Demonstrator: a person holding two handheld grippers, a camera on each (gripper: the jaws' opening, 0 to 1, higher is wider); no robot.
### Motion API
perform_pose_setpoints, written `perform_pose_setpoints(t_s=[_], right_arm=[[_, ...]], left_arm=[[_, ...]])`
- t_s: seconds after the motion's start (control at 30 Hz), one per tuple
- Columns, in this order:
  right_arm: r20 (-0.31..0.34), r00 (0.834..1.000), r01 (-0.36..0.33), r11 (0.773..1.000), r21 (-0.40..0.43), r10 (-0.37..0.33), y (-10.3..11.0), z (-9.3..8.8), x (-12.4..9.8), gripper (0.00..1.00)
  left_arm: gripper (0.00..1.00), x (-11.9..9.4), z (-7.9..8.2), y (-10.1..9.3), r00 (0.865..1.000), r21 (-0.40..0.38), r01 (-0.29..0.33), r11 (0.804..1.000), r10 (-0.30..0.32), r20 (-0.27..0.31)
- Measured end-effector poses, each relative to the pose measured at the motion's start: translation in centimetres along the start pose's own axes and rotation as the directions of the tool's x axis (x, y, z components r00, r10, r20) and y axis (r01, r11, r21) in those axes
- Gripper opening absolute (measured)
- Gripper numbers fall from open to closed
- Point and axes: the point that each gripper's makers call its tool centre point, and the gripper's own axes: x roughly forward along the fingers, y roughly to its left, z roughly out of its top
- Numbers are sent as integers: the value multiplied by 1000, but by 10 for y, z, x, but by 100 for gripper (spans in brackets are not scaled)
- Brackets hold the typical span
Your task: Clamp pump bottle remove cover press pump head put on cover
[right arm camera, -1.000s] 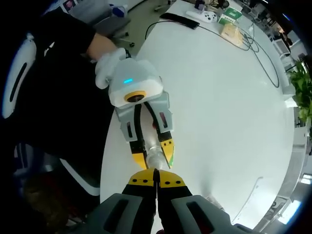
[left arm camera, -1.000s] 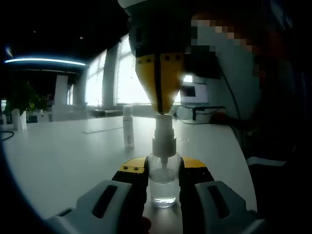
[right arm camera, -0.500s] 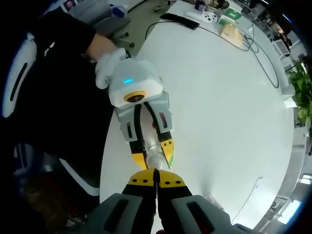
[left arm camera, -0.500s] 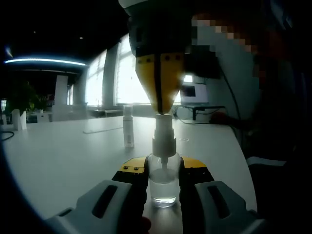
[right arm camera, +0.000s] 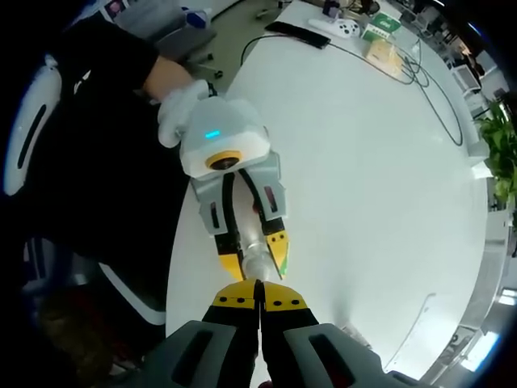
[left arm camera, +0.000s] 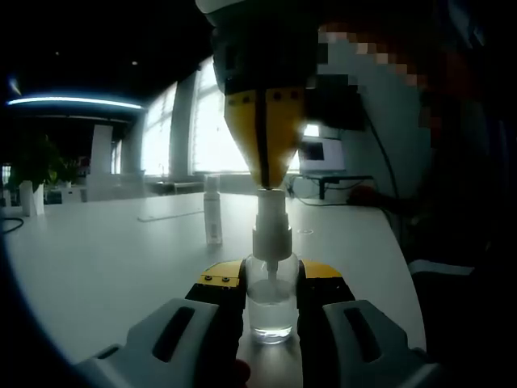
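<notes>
- Pump bottle (left arm camera: pixel 270 303) stands upright on the white table (left arm camera: pixel 121 259), clamped between the jaws of the left tongs (left arm camera: pixel 270 284) around its clear body.
- Right tongs (left arm camera: pixel 264 166) come down from twelve o'clock, jaws closed together, tips resting on the pump head (left arm camera: pixel 271 212).
- Cover (left arm camera: pixel 212 210), probably the slim tube standing at ten o'clock of the bottle, is well apart from it; backlight blurs it.
- Seen from the right gripper view, the left tongs (right arm camera: pixel 254 256) hold the bottle straight beneath the closed right tongs (right arm camera: pixel 258 303).
- Step in hand looks like pressing the pump; next comes lifting off, opening, and fetching the cover.
</notes>
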Motion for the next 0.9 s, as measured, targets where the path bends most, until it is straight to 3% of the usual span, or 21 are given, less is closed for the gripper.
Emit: perform_pose_setpoints(t_s=[0.9], right_arm=[[2,1000,-2,999,39,2,0,-2,5,0]], left_arm=[[15,0,1,-2,1000,1,-1,1000,1,-1]])
